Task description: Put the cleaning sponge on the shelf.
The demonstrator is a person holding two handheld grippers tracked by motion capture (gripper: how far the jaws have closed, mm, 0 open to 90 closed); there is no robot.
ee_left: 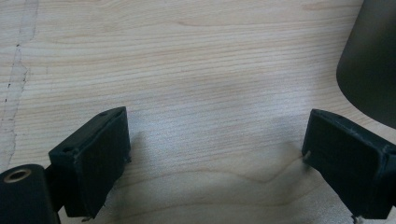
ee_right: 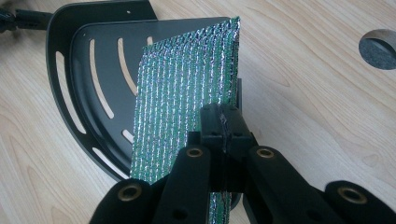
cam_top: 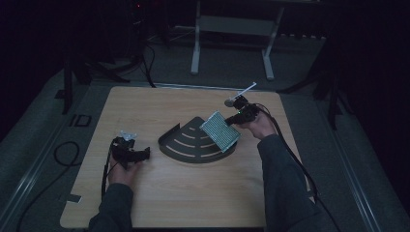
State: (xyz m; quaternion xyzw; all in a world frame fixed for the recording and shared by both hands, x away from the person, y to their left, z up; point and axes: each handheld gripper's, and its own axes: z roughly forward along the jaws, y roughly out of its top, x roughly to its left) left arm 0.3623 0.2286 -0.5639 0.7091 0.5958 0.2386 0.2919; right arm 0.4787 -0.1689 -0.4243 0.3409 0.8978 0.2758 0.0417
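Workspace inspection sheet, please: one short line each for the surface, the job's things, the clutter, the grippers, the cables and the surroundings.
Surface: light wooden table, with a round hole near the right gripper.
Job's things: black quarter-round slotted tray at the table's middle; shiny green scouring pad held tilted over the tray's right part.
Clutter: nothing seen.
Grippers: left gripper open, low over bare wood beside the tray; right gripper shut on the pad's edge.
Cables: one trails from each gripper toward the person; a loose cable loop lies on the floor at left.
Surroundings: dark room, grey floor, white stand frame behind the table.
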